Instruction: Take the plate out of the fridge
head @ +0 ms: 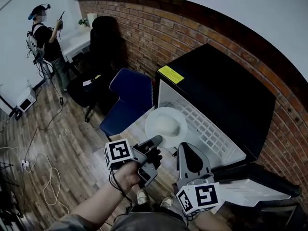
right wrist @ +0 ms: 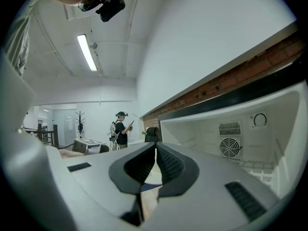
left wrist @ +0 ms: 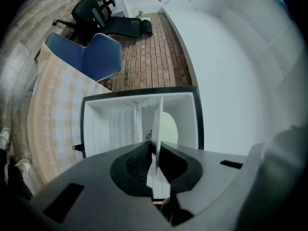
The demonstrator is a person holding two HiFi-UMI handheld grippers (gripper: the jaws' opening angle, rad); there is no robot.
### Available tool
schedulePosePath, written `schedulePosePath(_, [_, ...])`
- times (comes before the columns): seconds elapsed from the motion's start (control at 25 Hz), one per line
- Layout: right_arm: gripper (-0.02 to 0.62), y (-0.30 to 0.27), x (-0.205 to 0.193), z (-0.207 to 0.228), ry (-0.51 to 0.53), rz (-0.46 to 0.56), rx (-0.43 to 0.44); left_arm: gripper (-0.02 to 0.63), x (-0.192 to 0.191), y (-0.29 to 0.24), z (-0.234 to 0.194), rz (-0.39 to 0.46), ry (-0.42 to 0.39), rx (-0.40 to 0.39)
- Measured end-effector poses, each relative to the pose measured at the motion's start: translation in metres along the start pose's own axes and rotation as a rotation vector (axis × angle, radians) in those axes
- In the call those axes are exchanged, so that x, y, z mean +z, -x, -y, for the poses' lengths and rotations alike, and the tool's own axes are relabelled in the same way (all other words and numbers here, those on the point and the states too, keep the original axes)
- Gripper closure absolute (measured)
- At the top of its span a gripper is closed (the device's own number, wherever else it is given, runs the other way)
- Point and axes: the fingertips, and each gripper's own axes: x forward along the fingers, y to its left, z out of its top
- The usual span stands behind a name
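**A:** The white plate [head: 166, 124] is seen pinched at its near rim by the left gripper [head: 157, 141], with the jaws clamped hard on the edge.

**B:** That is borne out in the left gripper view. The plate is shown edge-on and upright, its thin rim squeezed between the two dark pads [left wrist: 135, 162], and nothing else is caught there.

**A:** And where is the plate placed?

**B:** It is held at the mouth of the open fridge [head: 216, 95], in front of the white wire shelf [head: 208, 126] and toward the left side of the opening. Whether the threshold has been fully cleared cannot be told.

**A:** The right gripper [head: 185, 148] is spotted near the plate, just below its right edge, pointed into the fridge.

**B:** Its jaws are brought together and nothing is gripped. Beyond them, in the right gripper view, the white interior and a round fan grille [right wrist: 231, 147] are shown.

**A:** The fridge door [head: 250, 189] is swung wide at the lower right. A blue chair [head: 127, 100] is set just left of the fridge, against the brick wall [head: 144, 37].

**B:** A person [head: 45, 37] is seen standing well apart in the far corner, and cables [head: 48, 186] are trailed across the wooden floor [head: 72, 143].
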Motion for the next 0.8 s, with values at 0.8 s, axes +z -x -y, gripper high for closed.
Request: schedulePosePath(0.8, [0.565, -0.03, 0.029, -0.087, 0.023, 0.075, 0.242, 0.569, 0.066, 0.129, 0.006, 0.297, 0.026, -0.019])
